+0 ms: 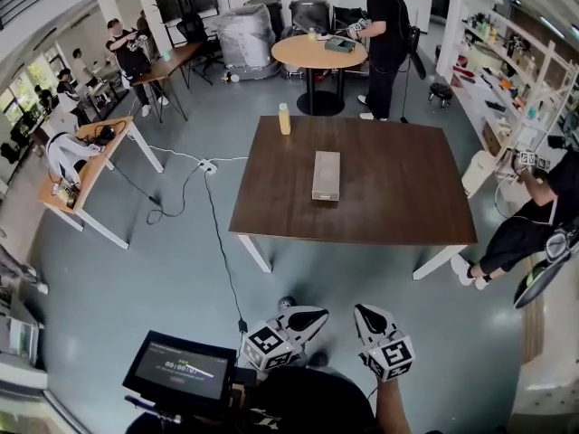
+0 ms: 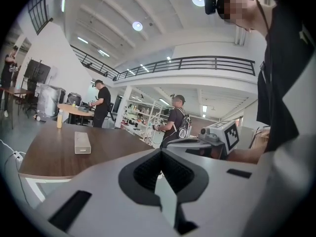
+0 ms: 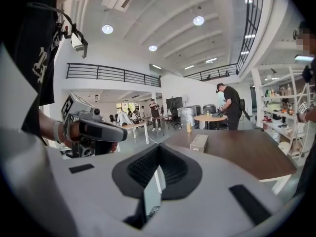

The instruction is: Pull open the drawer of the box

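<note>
**Too small or cut off**
The grey box (image 1: 326, 175) on the brown table (image 1: 389, 197) is too small to show a drawer seam or handle. The monitor (image 1: 180, 371) carries text too small to read. The right picture edge cuts off part of a crouching person (image 1: 529, 224).

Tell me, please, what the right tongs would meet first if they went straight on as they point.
Probably the near corner of the brown table, left of the box; depth is unclear; the right tongs may miss it.

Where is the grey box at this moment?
In the head view, the grey rectangular box lies near the middle of the dark brown wooden table, right of the yellow bottle at its far edge.
</note>
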Demonstrator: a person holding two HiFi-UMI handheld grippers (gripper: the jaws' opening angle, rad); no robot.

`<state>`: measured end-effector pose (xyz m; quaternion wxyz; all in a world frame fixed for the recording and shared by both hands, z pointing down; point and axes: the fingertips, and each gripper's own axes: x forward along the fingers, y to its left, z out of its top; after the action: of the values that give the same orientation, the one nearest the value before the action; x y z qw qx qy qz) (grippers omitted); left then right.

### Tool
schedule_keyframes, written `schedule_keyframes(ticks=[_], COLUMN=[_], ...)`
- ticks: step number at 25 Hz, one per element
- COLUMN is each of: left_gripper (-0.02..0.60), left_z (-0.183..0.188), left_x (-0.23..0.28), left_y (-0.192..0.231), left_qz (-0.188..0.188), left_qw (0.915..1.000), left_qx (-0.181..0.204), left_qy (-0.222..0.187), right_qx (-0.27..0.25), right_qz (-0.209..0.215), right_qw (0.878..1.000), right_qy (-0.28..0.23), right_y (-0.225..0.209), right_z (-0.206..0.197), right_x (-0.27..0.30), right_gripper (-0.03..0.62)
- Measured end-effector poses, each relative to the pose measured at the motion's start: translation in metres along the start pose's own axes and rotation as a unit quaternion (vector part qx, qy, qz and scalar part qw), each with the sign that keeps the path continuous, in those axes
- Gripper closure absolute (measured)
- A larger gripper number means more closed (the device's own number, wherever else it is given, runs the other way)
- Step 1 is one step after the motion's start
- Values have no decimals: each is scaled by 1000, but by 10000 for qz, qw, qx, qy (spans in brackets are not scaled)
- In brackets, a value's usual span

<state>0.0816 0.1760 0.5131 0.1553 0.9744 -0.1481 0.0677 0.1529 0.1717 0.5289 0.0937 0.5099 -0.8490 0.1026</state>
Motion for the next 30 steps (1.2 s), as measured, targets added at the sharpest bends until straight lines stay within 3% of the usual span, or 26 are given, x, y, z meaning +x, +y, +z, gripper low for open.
schedule_keyframes(ticks=[13,30], left_gripper=[577,577], left_z=[16,57], left_x=[3,28], left_y=[77,214], left_qz=[63,164], left_qw=[9999,9995], left_qx=[-23,-140], left_qy=[-95,-218], right_qx=[-50,-170], right_qz=[82,237], right_qw=[9999,9991], right_qy=[88,293], right_y=[-17,-64], right_z=[18,53], right_x=[76,201], right_gripper=[608,608])
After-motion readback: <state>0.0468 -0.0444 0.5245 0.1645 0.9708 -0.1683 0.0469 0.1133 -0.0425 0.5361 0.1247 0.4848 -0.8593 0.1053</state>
